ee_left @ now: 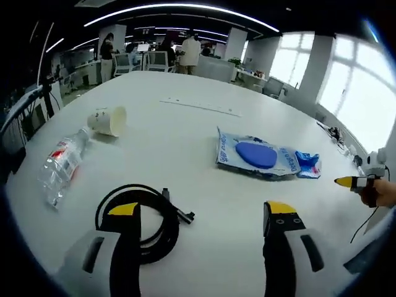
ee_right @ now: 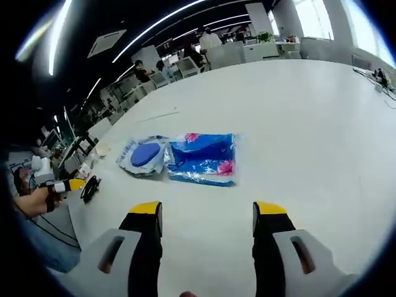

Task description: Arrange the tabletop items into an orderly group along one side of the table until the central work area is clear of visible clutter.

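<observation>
Black cable (ee_left: pixel 145 219) beside plastic bottle (ee_left: pixel 60 165)

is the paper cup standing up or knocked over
Knocked over. In the left gripper view the paper cup lies on its side on the white table, open mouth facing right, beside the plastic bottle.

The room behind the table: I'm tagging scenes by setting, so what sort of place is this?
Probably an open-plan office: a large white table, desks with office chairs where people stand, long ceiling light strips and big windows.

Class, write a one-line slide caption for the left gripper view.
Open left tongs over a white table holding a coiled cable, bottle, tipped cup and blue packets.
</observation>
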